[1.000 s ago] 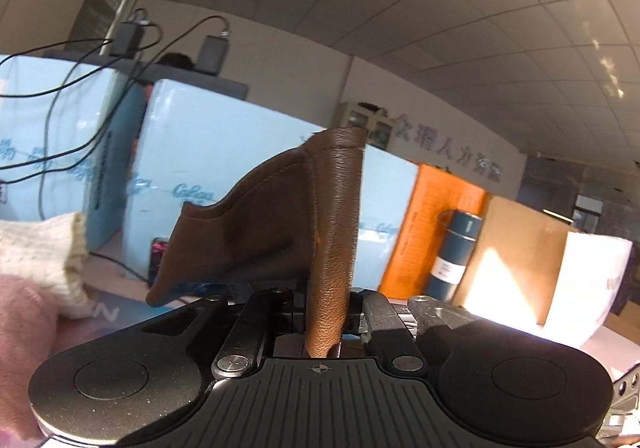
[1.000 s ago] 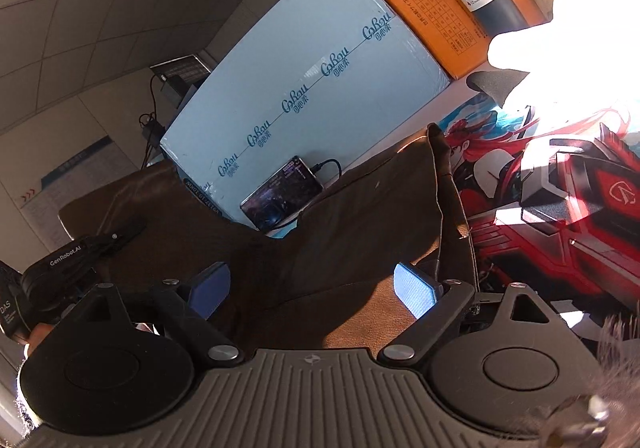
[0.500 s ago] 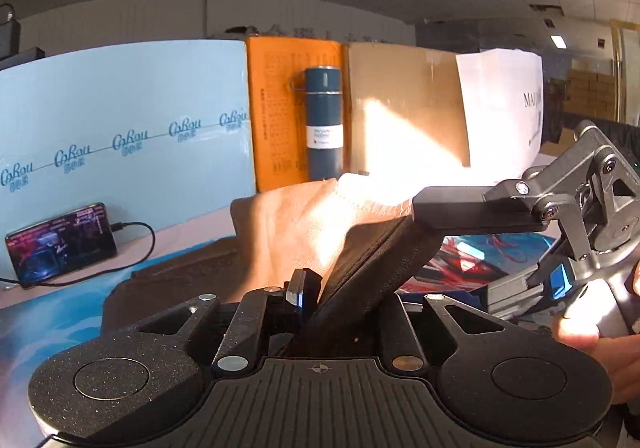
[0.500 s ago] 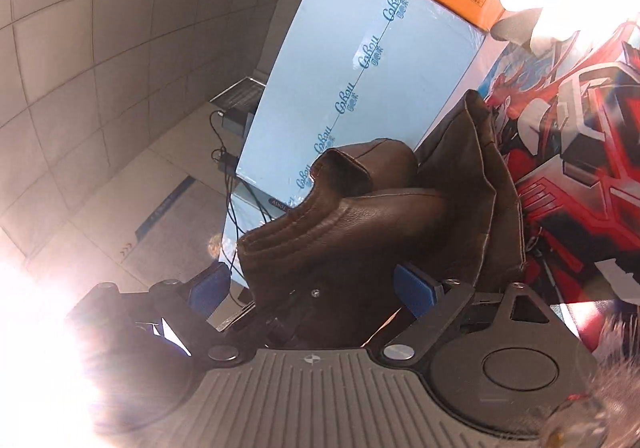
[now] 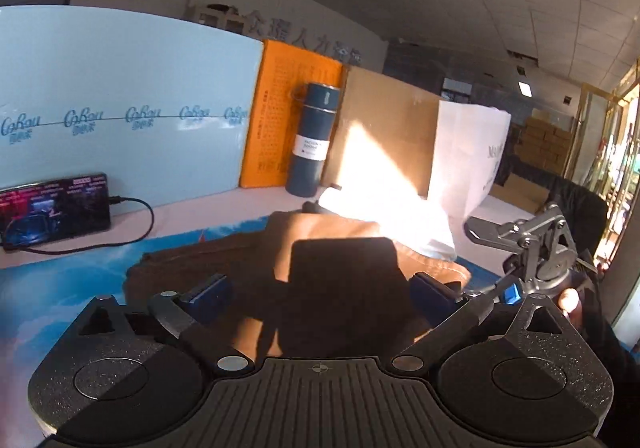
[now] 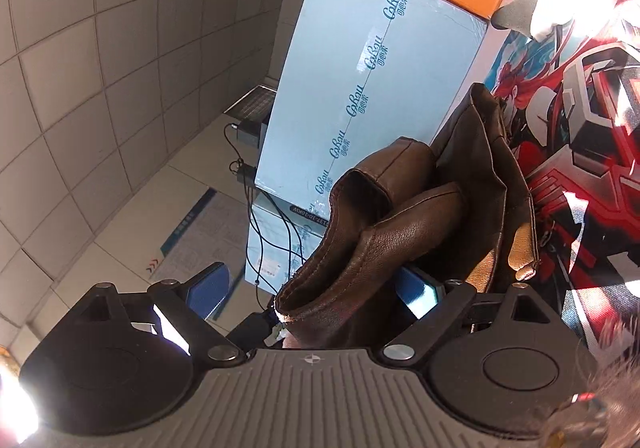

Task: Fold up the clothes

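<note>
1. So, the left gripper (image 5: 318, 294) has its blue fingers (image 5: 208, 294) spread wide. Its jaws have just been opening, and the brown leather garment (image 5: 340, 248) sits between them without either pad pressing on it.

2. That garment lies in a folded heap just ahead of the left fingers, on the printed mat (image 5: 60, 280). Part of it is in bright sun, and part is under the gripper's own shadow.

3. Off to the right of the left fingers you can see the right gripper (image 5: 532, 248), with a bit of the person's hand (image 5: 570, 300) on it.

4. From the right wrist camera, the right gripper (image 6: 316, 294) is spread wide too. A folded flap of the brown leather garment (image 6: 384, 224) bulges up between its fingers (image 6: 208, 290) and leans toward the right one. I honestly can't tell if it touches that pad, but nothing is pinched.

5. Beyond the left fingers a dark blue bottle (image 5: 312, 140) stands upright against an orange board (image 5: 276, 116), with a light blue panel (image 5: 120, 120) to the left of them.

6. Far left of the left fingers, a phone (image 5: 54, 208) with a lit screen leans on that panel, with a cable (image 5: 132, 224) plugged in.
</note>
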The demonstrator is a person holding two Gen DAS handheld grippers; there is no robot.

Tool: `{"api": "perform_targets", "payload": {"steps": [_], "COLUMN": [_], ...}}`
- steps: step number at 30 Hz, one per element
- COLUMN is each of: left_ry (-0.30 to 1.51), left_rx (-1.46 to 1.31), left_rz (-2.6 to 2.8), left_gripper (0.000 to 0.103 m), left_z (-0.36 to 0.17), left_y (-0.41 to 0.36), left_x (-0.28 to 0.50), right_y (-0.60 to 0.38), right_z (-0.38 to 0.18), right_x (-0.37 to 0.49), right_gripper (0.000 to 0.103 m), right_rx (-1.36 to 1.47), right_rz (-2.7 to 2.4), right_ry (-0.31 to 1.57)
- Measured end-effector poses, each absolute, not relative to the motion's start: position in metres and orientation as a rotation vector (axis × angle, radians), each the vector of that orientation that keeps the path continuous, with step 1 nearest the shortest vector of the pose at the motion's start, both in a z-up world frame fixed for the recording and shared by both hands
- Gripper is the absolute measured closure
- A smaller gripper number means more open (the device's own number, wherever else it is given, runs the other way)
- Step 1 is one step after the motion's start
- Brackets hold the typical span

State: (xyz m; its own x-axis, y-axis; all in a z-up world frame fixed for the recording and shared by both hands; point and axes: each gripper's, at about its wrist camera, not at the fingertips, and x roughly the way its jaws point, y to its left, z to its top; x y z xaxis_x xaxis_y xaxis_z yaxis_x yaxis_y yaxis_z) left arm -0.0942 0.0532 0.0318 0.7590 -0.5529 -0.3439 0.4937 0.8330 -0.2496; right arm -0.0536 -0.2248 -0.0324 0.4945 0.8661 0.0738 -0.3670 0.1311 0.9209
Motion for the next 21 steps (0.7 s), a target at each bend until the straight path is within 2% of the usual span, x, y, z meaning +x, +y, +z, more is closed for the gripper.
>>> {"api": "perform_targets", "payload": {"steps": [4, 7, 14, 16, 17, 18, 19, 20, 21], "left_ry": [0.494, 0.588, 0.586, 0.583, 0.584, 0.585, 0.586, 0.587, 0.587], "left_rx": [-0.316, -0.298, -0.121, -0.121, -0.126, -0.130, -0.131, -0.132, -0.132], "left_rz": [-0.497, -0.423, -0.396, -0.398, -0.399, -0.400, -0.400, -0.400, -0.400], "left_gripper": [0.004, 0.004, 0.004, 0.004, 0.004, 0.004, 0.004, 0.004, 0.004], "left_z": [0.008, -0.009, -0.014, -0.013, -0.014, -0.014, -0.014, -0.014, -0.014], "left_y": [0.083, 0.084, 0.062, 0.063, 0.063, 0.064, 0.064, 0.064, 0.064], "left_x": [-0.069, -0.059, -0.067, -0.069, -0.069, -0.069, -0.069, -0.069, -0.069], "right_y": [-0.222, -0.216, -0.195, -0.190, -0.186, -0.182, -0.176, -0.170, -0.163], "right_z": [-0.032, -0.037, -0.021, -0.014, -0.009, -0.003, 0.003, 0.009, 0.016], "right_x": [-0.042, -0.030, -0.006, -0.006, -0.008, -0.009, -0.012, -0.015, -0.019], "right_gripper": [0.010, 0.010, 0.010, 0.017, 0.027, 0.044, 0.054, 0.071, 0.082], "right_rx": [1.155, 1.240, 1.201, 1.143, 1.104, 1.047, 0.970, 0.894, 0.816], "right_rz": [0.927, 0.889, 0.777, 0.734, 0.722, 0.701, 0.669, 0.636, 0.599], "right_ry": [0.606, 0.675, 0.766, 0.774, 0.768, 0.766, 0.766, 0.764, 0.756]}}
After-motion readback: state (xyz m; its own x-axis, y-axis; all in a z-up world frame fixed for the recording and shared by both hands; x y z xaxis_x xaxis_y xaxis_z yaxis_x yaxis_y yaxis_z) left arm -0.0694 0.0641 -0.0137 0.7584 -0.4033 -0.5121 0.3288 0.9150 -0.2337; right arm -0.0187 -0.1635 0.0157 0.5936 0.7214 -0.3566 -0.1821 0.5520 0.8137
